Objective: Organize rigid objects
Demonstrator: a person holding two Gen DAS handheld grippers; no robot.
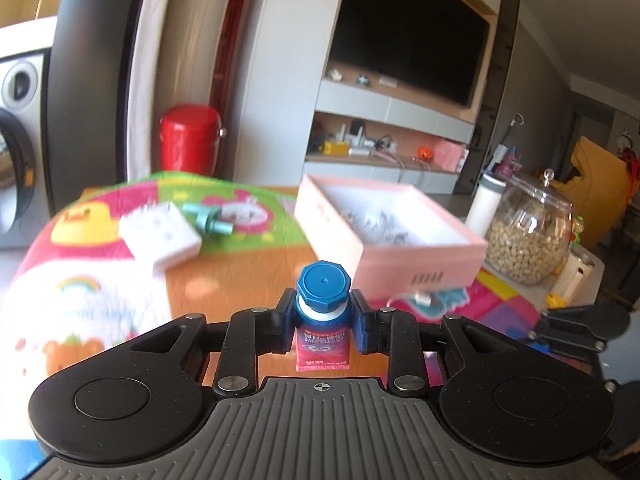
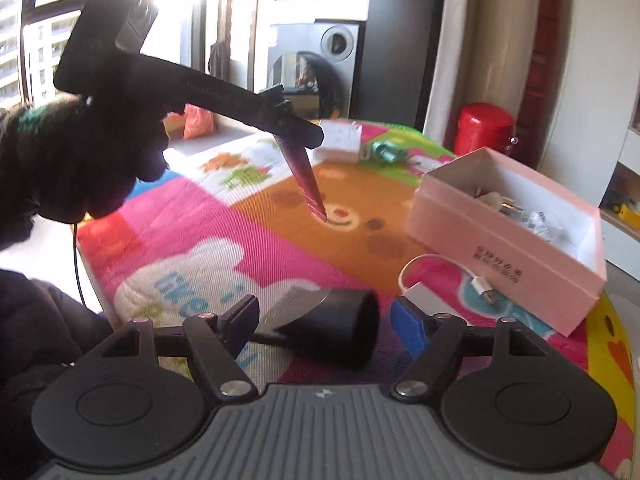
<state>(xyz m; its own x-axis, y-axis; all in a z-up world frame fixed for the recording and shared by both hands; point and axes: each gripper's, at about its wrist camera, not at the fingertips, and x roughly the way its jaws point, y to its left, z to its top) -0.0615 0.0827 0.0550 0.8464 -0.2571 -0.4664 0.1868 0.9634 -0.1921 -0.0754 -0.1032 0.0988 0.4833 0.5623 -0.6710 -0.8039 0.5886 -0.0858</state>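
Left hand-held gripper (image 1: 322, 322) clamped on the tube (image 1: 322, 330) by its neck, cap forward, above the bench (image 1: 248, 280). Carry it over the box (image 1: 420, 258) wall, then release low. Right hand-held gripper (image 2: 325, 326) spread, black cup (image 2: 340, 330) lying loose between its pads; square up before closing.

I see a big dark TV (image 1: 408, 36) on the wall, with shelves (image 1: 384, 148) full of small stuff under it. A shiny red bin (image 1: 190, 138) stands on the floor by a long pale curtain (image 1: 146, 72). A washing machine (image 2: 316, 54) with a round door sits near the bright window (image 2: 44, 12). On my right I see a glass jar (image 1: 530, 232) full of pale nuts, with a white bottle (image 1: 484, 204) just beside it. Something yellow (image 1: 596, 196) hangs at the far right edge
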